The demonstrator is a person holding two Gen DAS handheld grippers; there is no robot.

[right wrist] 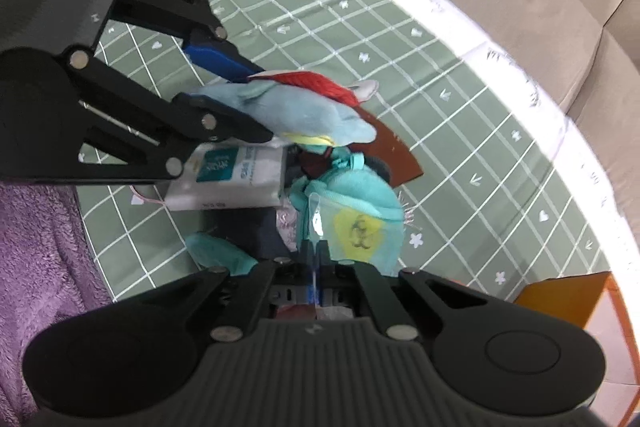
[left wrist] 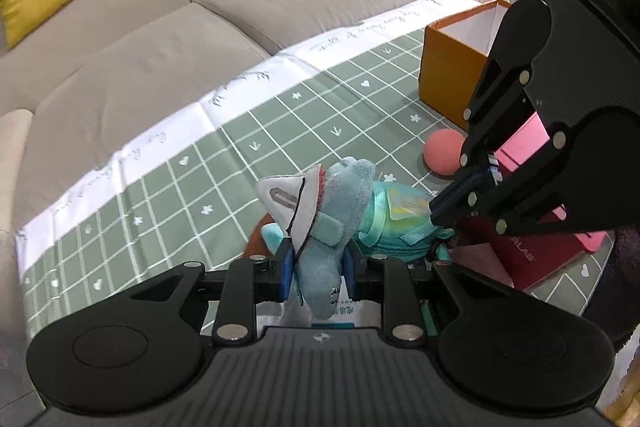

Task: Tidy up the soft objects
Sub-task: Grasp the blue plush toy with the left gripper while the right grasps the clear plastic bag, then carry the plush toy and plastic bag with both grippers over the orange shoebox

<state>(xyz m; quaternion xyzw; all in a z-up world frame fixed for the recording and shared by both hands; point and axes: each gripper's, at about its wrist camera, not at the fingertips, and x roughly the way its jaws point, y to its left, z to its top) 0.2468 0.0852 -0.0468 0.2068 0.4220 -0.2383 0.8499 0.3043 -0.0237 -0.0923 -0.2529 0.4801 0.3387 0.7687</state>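
My left gripper (left wrist: pixel 318 277) clamps the blue shark plush (left wrist: pixel 340 211) between its blue pads, lifted just above the checked green cloth (left wrist: pixel 224 163) on the table. My right gripper (right wrist: pixel 316 259) is fully closed, pinching the clear flap of the teal pouch (right wrist: pixel 356 215) beside the plush. Only my left view shows the orange box (left wrist: pixel 452 79) near the table's far edge, with the pink ball (left wrist: pixel 444 155) just before it. Only my right view shows the white tissue pack (right wrist: pixel 236 179) under the plush and the purple towel (right wrist: pixel 36 259).
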